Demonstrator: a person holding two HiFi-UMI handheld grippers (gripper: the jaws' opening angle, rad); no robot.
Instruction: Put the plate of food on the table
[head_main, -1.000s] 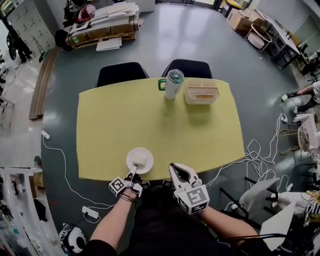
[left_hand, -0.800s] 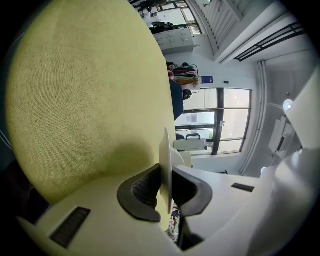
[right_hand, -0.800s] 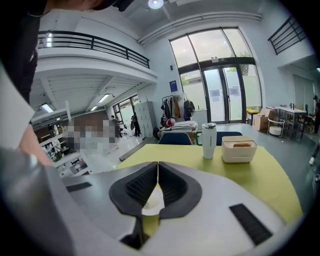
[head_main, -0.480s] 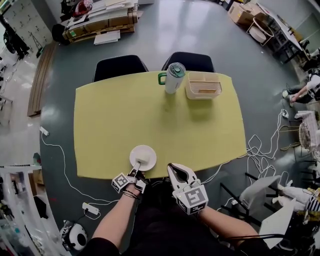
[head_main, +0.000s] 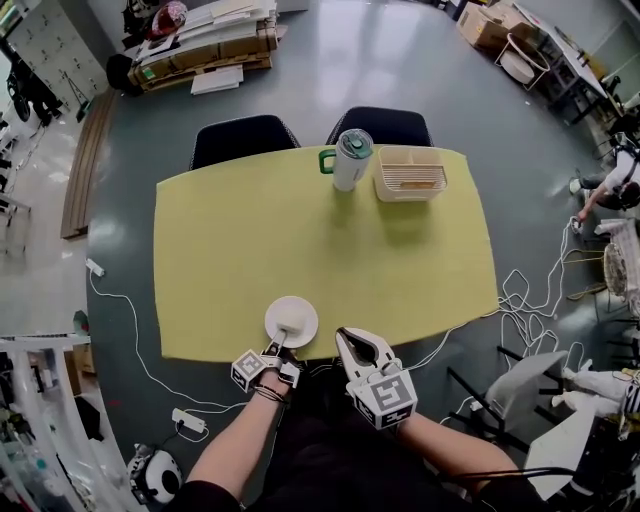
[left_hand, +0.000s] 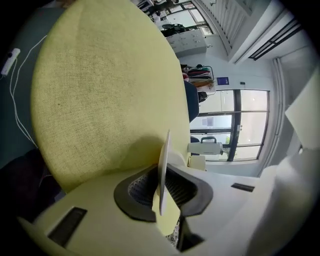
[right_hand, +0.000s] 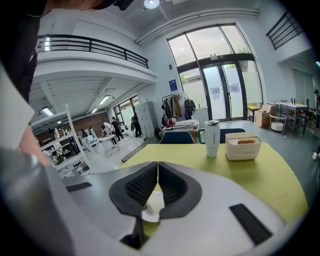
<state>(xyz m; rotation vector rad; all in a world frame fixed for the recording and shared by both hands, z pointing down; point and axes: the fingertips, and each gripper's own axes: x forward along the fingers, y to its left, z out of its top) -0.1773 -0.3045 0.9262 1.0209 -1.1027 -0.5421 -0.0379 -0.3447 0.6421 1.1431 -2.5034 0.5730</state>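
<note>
A small white plate (head_main: 291, 322) with a pale piece of food on it is at the front edge of the yellow table (head_main: 250, 250). My left gripper (head_main: 280, 343) is shut on the plate's near rim. In the left gripper view the plate (left_hand: 163, 165) shows edge-on, pinched between the black pads (left_hand: 137, 187), with its shadow on the cloth. I cannot tell whether it touches the table. My right gripper (head_main: 352, 338) is shut and empty just right of the plate, at the table's edge. Below its shut jaws, the right gripper view shows the plate (right_hand: 152, 210).
A white tumbler with a green lid and handle (head_main: 350, 160) and a cream lidded box (head_main: 410, 173) stand at the table's far side. Two dark chairs (head_main: 245, 140) are tucked in behind. Cables (head_main: 520, 300) lie on the floor on both sides.
The left gripper and the plate have edged slightly right along the table's front edge. The right gripper has hardly moved.
</note>
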